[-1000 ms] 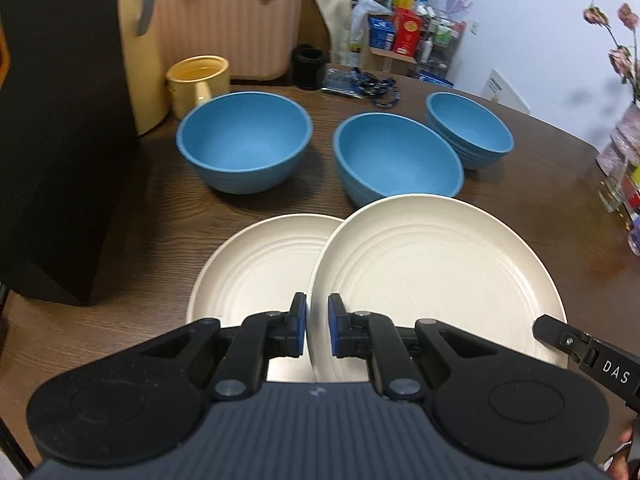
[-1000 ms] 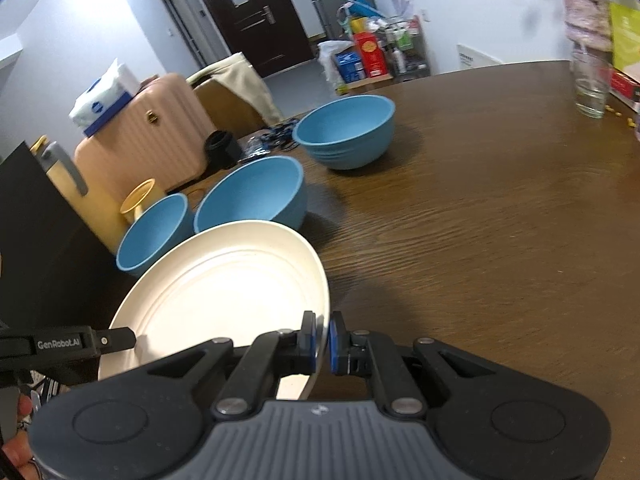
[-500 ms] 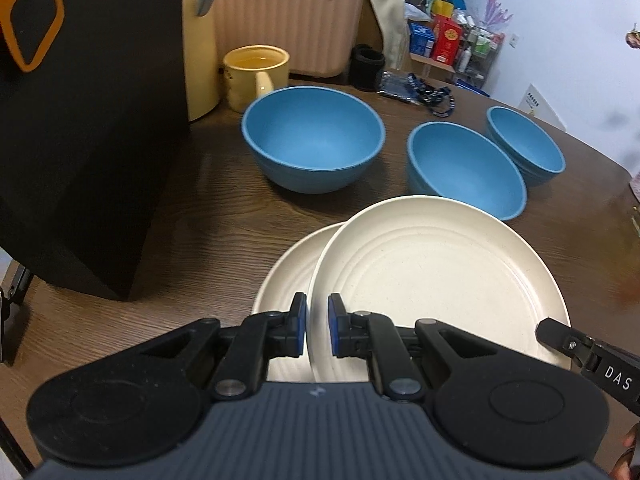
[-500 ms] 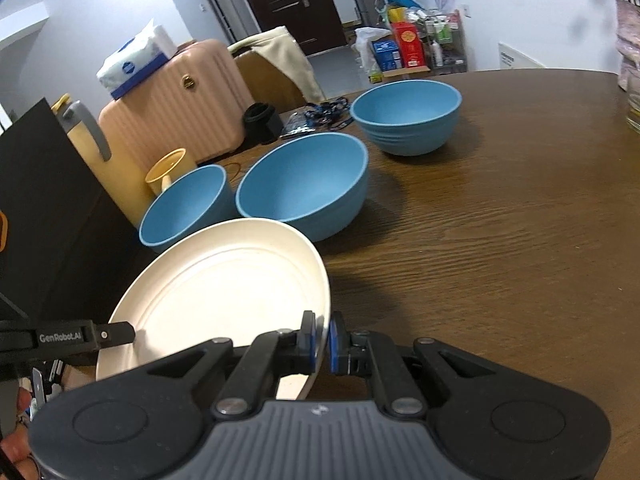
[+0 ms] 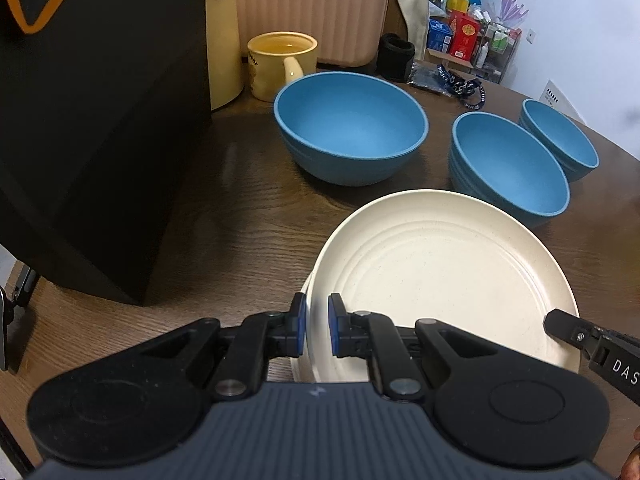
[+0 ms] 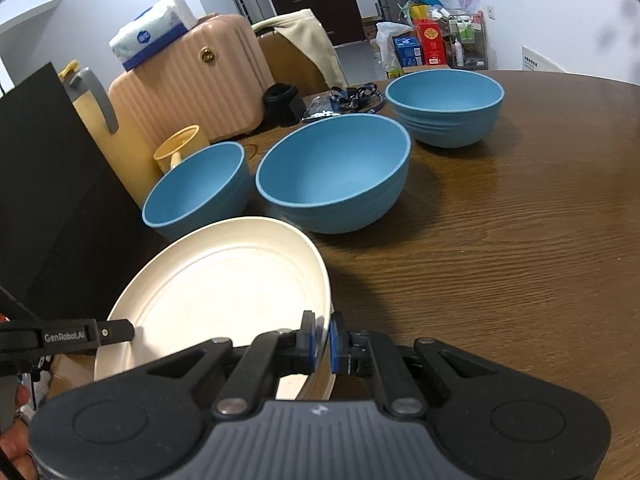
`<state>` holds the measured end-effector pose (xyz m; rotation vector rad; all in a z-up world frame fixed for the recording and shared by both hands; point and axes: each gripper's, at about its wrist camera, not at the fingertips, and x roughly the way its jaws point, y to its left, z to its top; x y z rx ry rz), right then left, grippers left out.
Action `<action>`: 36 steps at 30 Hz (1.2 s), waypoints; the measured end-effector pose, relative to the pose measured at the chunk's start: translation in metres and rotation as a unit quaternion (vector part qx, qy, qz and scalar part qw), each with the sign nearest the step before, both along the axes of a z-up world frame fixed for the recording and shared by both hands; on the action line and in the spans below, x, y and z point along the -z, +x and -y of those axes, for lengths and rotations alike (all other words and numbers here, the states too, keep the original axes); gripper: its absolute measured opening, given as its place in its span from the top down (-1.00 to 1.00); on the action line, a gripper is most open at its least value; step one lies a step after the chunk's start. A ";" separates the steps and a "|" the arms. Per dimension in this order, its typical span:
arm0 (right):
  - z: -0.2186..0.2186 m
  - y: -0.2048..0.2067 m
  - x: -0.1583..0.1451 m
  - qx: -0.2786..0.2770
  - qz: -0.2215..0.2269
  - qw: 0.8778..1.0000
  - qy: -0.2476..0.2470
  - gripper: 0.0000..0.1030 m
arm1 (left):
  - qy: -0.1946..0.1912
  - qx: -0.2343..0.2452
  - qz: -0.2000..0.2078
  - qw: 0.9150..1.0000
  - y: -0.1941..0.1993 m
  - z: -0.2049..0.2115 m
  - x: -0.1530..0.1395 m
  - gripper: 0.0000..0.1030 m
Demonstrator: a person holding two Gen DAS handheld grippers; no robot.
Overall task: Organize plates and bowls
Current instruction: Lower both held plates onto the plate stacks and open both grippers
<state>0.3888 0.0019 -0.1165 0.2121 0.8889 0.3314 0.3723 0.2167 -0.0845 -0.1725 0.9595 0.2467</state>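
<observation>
**Operator:** Plate point(image 5: 444, 276) first, on my left wrist camera. My left gripper point(image 5: 317, 328) is clamped on its near rim, and the cream plate sits just above a second plate point(image 5: 305, 296), of which only a thin edge shows on the left. Beyond the held plate stand three blue bowls: the nearest bowl point(image 5: 350, 130) up and left of it, the middle bowl point(image 5: 508, 168) right behind it, the far bowl point(image 5: 560, 136) past that one.

**Observer:** And further left of the plate?

**Operator:** A black box point(image 5: 88, 120), with a yellow mug point(image 5: 282, 64) behind the nearest bowl. All of it stands on the wooden table point(image 5: 240, 216).

**Observer:** Right wrist camera?

**Operator:** My right gripper point(image 6: 322, 340) is pinched onto the plate's point(image 6: 216, 288) opposite rim, so I'm holding it with both tools; the left gripper's finger point(image 6: 104, 333) reaches in on the plate's left edge. The bowls line up behind the plate, with a pink suitcase point(image 6: 188, 84) further back.
</observation>
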 end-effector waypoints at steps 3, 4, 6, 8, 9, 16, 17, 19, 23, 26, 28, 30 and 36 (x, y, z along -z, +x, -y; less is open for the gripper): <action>-0.003 0.001 0.002 -0.004 0.000 1.000 -0.005 0.86 | 0.000 0.000 -0.001 1.000 0.000 -0.002 0.004 0.77; -0.004 0.001 0.003 -0.005 0.000 1.000 -0.007 0.86 | 0.001 0.001 -0.001 1.000 -0.001 -0.002 0.005 0.77; -0.004 0.002 0.004 -0.006 0.000 1.000 -0.009 0.86 | 0.001 0.001 -0.002 1.000 0.000 -0.002 0.007 0.77; -0.005 0.002 0.006 -0.007 0.000 1.000 -0.012 0.86 | 0.003 0.002 -0.002 1.000 0.000 -0.001 0.009 0.77; -0.005 0.002 0.006 -0.008 0.000 1.000 -0.013 0.86 | 0.005 0.003 -0.002 1.000 0.000 0.000 0.010 0.77; -0.009 0.000 0.009 -0.013 0.007 1.000 -0.022 0.85 | 0.008 0.002 -0.003 1.000 0.002 0.000 0.013 0.76; -0.009 0.000 0.009 -0.014 0.009 1.000 -0.024 0.85 | 0.009 0.002 -0.003 1.000 0.002 0.000 0.014 0.76; -0.011 0.000 0.009 -0.015 0.011 0.999 -0.027 0.85 | 0.011 0.002 -0.004 1.000 0.002 0.001 0.015 0.76; -0.012 -0.002 0.009 -0.018 0.014 0.999 -0.031 0.85 | 0.010 0.001 -0.005 1.000 0.002 0.001 0.018 0.75; -0.011 -0.003 0.009 -0.018 0.014 0.999 -0.032 0.85 | 0.012 0.001 -0.005 1.000 0.001 0.002 0.018 0.75; -0.011 -0.003 0.009 -0.018 0.014 0.999 -0.032 0.85 | 0.012 0.001 -0.004 1.000 0.002 0.002 0.018 0.74; -0.012 -0.003 0.009 -0.019 0.014 0.999 -0.034 0.85 | 0.012 -0.001 -0.004 1.000 0.001 0.002 0.019 0.74; -0.015 -0.003 0.008 -0.025 0.020 0.998 -0.048 0.84 | 0.014 -0.004 -0.004 1.000 0.001 0.002 0.022 0.73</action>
